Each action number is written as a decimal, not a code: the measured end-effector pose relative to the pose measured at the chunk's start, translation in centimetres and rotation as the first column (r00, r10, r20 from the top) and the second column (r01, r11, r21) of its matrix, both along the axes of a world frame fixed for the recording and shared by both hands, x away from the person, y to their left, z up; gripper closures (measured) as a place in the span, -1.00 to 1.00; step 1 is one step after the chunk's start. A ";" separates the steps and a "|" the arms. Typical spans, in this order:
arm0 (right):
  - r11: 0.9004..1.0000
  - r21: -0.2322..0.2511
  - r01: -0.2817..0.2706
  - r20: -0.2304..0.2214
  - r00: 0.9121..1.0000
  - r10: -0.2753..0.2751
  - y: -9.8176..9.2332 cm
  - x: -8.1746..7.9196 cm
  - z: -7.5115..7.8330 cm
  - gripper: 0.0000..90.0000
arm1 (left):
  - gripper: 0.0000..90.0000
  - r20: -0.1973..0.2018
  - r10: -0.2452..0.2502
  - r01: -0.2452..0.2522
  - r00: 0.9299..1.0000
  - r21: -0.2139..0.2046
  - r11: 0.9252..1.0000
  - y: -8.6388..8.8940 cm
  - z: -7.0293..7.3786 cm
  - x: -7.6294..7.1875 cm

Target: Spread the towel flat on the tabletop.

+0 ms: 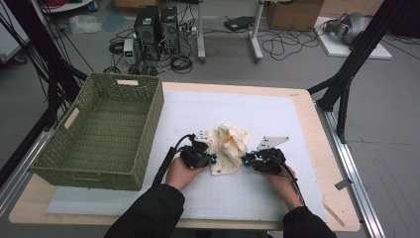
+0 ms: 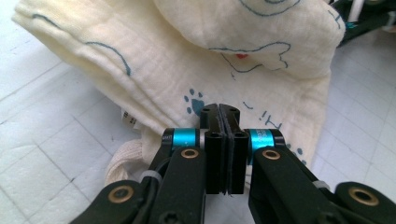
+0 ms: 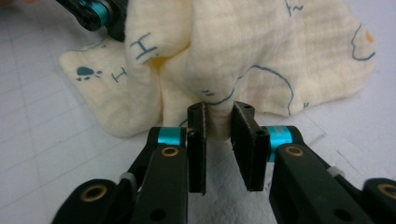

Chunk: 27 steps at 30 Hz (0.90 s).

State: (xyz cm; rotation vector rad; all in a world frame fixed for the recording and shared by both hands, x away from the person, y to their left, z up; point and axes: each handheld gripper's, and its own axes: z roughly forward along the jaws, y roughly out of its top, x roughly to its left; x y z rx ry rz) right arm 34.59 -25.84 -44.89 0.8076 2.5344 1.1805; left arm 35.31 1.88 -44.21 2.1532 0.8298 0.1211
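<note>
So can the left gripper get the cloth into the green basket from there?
Probably yes. The left gripper is shut on the cloth, and the basket sits open-topped just to its left, with bare mat between. The right gripper also has a fold between its jaws.

To my left a green woven basket (image 1: pixel 106 130) sits on the wooden tabletop (image 1: pixel 317 134), overlapping the white gridded mat (image 1: pixel 277 119). On the floor beyond the far edge stand two computer towers (image 1: pixel 157 27), tangled cables (image 1: pixel 285 45) and a cardboard box (image 1: pixel 294 14).
</note>
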 end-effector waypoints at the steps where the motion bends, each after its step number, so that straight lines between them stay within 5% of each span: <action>1: 1.000 -0.007 -0.003 0.003 1.000 0.003 0.1 0.0 0.0 0.82 | 0.98 0.000 0.003 -0.003 1.000 0.001 1.000 0.0 0.0 0.0; 9: 1.000 0.010 0.012 0.013 1.000 -0.012 -1.2 -0.6 0.9 0.88 | 0.99 0.029 0.061 -0.061 0.998 0.003 0.998 1.7 1.1 -0.3; 12: 0.999 0.018 0.027 0.023 0.999 -0.027 -2.0 -1.2 1.4 0.68 | 0.97 0.043 0.073 -0.072 0.996 -0.018 0.997 2.4 1.5 -0.5; 17: 0.999 0.044 0.023 0.058 0.998 -0.025 -2.7 -2.8 2.5 0.56 | 0.59 0.047 0.067 -0.064 0.997 -0.058 0.996 2.9 1.8 -1.3; 21: 0.999 0.046 -0.025 0.099 0.995 0.021 -1.5 -3.8 2.8 0.50 | 0.52 0.045 0.038 -0.035 0.998 -0.067 0.997 2.6 1.4 -1.8; 27: 0.999 -0.028 -0.031 0.054 0.998 0.032 1.0 -2.6 1.3 0.30 | 0.46 0.034 0.033 -0.033 0.999 -0.006 0.999 1.6 0.2 -1.7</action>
